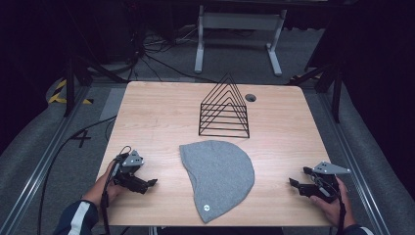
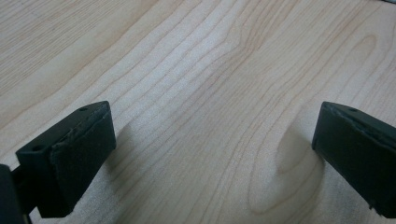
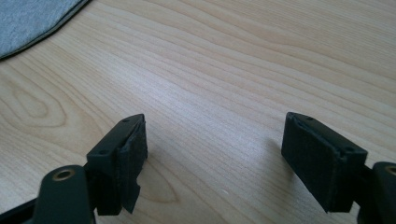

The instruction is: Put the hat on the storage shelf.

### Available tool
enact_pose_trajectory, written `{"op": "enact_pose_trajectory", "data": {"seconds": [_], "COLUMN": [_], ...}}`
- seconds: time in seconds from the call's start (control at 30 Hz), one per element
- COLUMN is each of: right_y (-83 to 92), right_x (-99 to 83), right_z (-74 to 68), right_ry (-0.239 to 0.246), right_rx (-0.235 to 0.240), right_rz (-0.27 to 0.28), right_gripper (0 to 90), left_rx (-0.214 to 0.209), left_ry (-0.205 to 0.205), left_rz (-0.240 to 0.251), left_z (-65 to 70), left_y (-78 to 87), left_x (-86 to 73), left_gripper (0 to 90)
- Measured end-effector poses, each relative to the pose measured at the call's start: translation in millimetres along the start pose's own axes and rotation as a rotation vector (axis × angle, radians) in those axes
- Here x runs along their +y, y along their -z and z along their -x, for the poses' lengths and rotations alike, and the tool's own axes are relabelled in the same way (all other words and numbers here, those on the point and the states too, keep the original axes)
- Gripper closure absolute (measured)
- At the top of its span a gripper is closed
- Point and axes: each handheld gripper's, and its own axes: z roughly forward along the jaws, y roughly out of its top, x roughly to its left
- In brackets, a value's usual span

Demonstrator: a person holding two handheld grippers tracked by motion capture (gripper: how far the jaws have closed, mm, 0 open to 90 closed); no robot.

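From the high view the whole wooden desk (image 1: pixel 147 112) is laid out: a grey beanie (image 1: pixel 218 176) lies flat near the front middle, its rounded crown toward the right and a small round badge near its lower tip, and behind it, well apart, stands a black wire rack (image 1: pixel 224 108) of nested triangular frames, with a round cable hole (image 1: pixel 250 97) in the desk just beside the rack's right rear. The left gripper (image 1: pixel 152 182) sits low over the desk at the front left, held by the person's left hand (image 1: pixel 105 188), its jaws pointing right toward the beanie but apart from it; the right gripper (image 1: pixel 293 181) sits at the front right in the right hand (image 1: pixel 330 203), pointing left, also apart from the beanie. The 2 gripper views add the close detail of the jaws. In the left gripper view the left gripper (image 2: pixel 212 149) has its jaws spread wide with bare wood grain between them, gripping nothing. In the right gripper view the right gripper (image 3: pixel 215 156) likewise stands wide with bare desk between its jaws, and the beanie's (image 3: pixel 32 18) dark-edged hem shows at the top left corner, well clear of the pads
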Motion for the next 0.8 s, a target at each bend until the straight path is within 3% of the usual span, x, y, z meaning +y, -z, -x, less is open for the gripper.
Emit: {"op": "enact_pose_trajectory", "data": {"seconds": [0.13,0.23,0.3,0.37,0.4,0.47,0.53,0.57,0.63,0.8], "right_y": [-0.7,-1.9,-2.3,-3.0,-2.5,-1.2,-1.7,-1.6,-1.2,-12.1], "right_x": [0.5,1.9,2.2,3.6,4.8,7.6,12.0,16.2,24.7,47.3], "right_z": [-0.1,-0.1,-0.1,0.3,0.3,-0.9,-4.7,-9.1,-20.2,-66.6], "right_ry": [-0.001,0.001,0.003,0.009,0.017,0.055,0.082,0.090,0.109,0.210], "right_rx": [0.000,0.000,0.001,0.003,0.009,0.045,0.033,0.040,0.080,0.216], "right_rz": [-0.001,-0.007,-0.008,-0.016,-0.024,-0.034,-0.042,-0.033,-0.008,0.040], "right_gripper": [21.6,19.8,19.5,19.6,23.0,33.8,36.4,40.7,46.9,65.2], "left_rx": [-0.003,-0.018,-0.025,-0.048,-0.066,-0.033,-0.037,-0.055,-0.053,-0.048], "left_ry": [-0.008,-0.030,-0.044,-0.063,-0.081,-0.093,-0.094,-0.080,-0.091,-0.145], "left_rz": [-0.013,-0.067,-0.077,-0.085,-0.096,-0.086,-0.056,-0.021,0.006,0.001], "left_z": [-0.3,-1.2,-3.0,-4.8,-6.0,-5.2,-5.8,-6.4,-6.3,1.7], "left_y": [0.5,0.5,0.3,0.0,0.2,-1.4,-2.8,-3.4,-5.6,-32.8], "left_x": [2.4,10.5,13.5,17.9,21.5,25.9,34.5,39.7,48.6,78.1], "left_gripper": [1.5,4.8,6.0,12.2,17.1,22.7,25.2,30.0,35.0,39.7]}}
